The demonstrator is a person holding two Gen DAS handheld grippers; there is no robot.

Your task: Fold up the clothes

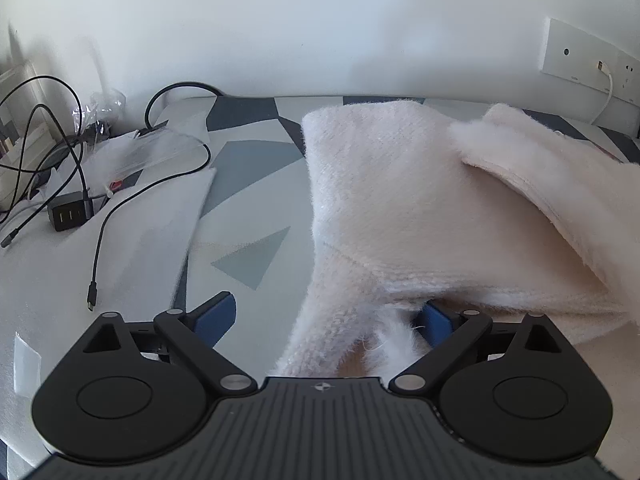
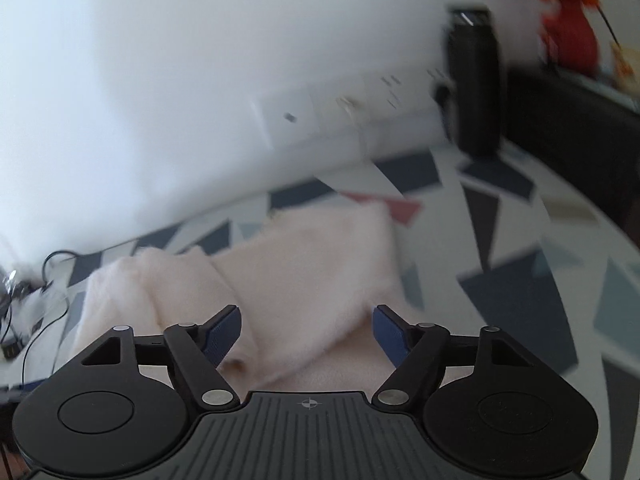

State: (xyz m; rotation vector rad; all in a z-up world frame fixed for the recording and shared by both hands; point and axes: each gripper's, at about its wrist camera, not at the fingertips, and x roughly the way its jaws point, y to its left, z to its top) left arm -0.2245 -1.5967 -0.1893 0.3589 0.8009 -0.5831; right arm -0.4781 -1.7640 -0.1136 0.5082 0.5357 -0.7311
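White wall (image 1: pixel 280 20) with socket panel (image 1: pixel 588 56), behind a geometric-patterned surface (image 1: pixel 256 160).

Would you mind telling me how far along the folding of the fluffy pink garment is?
Partly done: the pink garment already lies doubled on the patterned cloth. Both the left hand-held gripper and right hand-held gripper are open, gripping nothing. A trailing piece remains unfolded.

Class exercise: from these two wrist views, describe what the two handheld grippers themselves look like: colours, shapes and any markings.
Both match. The left gripper and right gripper each have a dark grey ribbed body bearing a small white crosshair mark, two round black discs at its sides, black linkage arms with silver pivot pins, and flat blue fingers. No cables or sleeves show.
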